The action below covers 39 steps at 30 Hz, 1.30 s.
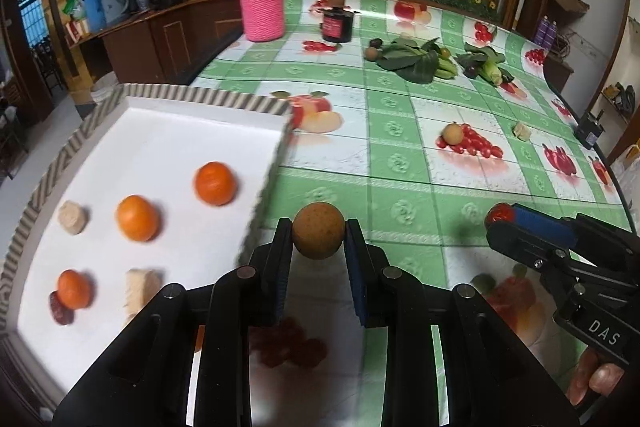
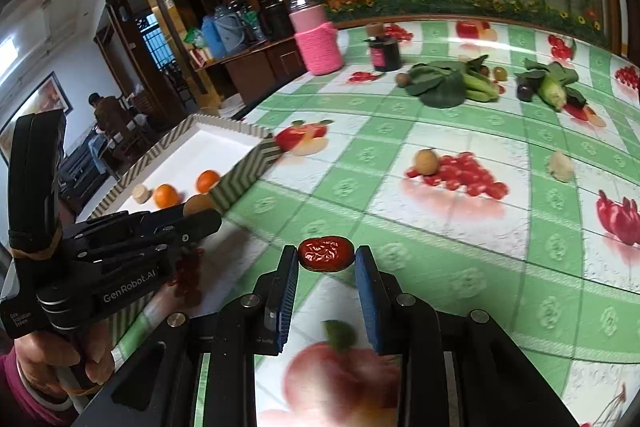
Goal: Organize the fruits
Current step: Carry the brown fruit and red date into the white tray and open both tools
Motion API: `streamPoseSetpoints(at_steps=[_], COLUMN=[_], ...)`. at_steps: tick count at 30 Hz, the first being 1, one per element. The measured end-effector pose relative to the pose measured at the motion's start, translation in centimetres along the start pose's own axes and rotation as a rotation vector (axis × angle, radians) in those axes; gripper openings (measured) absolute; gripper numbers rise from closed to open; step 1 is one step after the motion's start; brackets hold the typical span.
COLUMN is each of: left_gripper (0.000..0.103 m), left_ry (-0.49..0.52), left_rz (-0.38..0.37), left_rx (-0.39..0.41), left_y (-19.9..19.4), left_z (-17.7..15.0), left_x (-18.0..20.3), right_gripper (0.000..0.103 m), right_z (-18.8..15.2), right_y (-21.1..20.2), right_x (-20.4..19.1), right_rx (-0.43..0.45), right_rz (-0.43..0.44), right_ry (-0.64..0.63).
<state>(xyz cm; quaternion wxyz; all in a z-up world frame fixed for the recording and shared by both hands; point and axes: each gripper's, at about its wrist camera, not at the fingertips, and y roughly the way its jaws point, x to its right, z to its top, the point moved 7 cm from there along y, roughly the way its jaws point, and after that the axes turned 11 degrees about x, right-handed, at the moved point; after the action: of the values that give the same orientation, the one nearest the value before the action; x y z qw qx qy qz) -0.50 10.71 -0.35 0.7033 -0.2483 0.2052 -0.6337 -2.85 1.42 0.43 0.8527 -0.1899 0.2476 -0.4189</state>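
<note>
Through the left wrist view, the left tongs (image 1: pixel 319 235) are clamping a round brown speckled fruit (image 1: pixel 318 231) just beside the near corner of the white shallow tray with the zigzag-patterned rim (image 1: pixel 182 94). The tray is already holding three orange citrus fruits (image 1: pixel 136 218), two pale chunks and a dark red date, so the sorting is, by the look of it, partly done. Farther out on the green checked fruit-print bench (image 1: pixel 400 131) a second brown fruit (image 1: pixel 453 135) and a pale piece (image 1: pixel 521 131) are lying loose, near leafy greens and corn. Through the right wrist view, the right tongs (image 2: pixel 326 255) are gripping a wrinkled glossy red date (image 2: pixel 326 253) above the bench, well apart from the tray (image 2: pixel 240 167). Both held fruits and the loose ones are likely waiting to go in.
</note>
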Motion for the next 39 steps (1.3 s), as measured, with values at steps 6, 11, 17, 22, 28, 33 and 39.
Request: streamPoseSetpoints(at_steps=[6, 11, 17, 22, 28, 33, 39], left_gripper=[0.025, 0.025, 0.025, 0.025, 0.025, 0.025, 0.025], left_ry=[-0.004, -0.010, -0.026, -0.052, -0.083, -0.104, -0.121], left_rz=[0.052, 0.079, 0.119, 0.147, 0.183, 0.206, 0.224], left_rx=[0.034, 0.047, 0.063, 0.064, 0.059, 0.056, 0.048], left_y=[-1.6, -2.4, -3.2, -3.7, -3.9, -4.1, -4.0], left_z=[-0.3, -0.5, -0.7, -1.0, -1.4, -1.7, -2.0], left_x=[-2.3, -3.9, -6.3, -8.4, -11.0, -12.9, -14.6], right_gripper=[0.028, 0.028, 0.028, 0.028, 0.028, 0.028, 0.028], right_z=[-0.1, 0.0, 0.5, 0.7, 0.8, 0.7, 0.7], right_y=[0.4, 1.0, 1.6, 2.4, 3.4, 4.3, 5.2], right_x=[-2.9, -5.1, -7.5, -9.1, -11.2, -12.7, -14.3], right_rx=[-0.005, -0.010, -0.011, -0.019, -0.035, -0.049, -0.067], right_rz=[0.028, 0.052, 0.078, 0.102, 0.127, 0.145, 0.166], right_ry=[-0.038, -0.068, -0.105, -0.129, -0.163, -0.189, -0.217])
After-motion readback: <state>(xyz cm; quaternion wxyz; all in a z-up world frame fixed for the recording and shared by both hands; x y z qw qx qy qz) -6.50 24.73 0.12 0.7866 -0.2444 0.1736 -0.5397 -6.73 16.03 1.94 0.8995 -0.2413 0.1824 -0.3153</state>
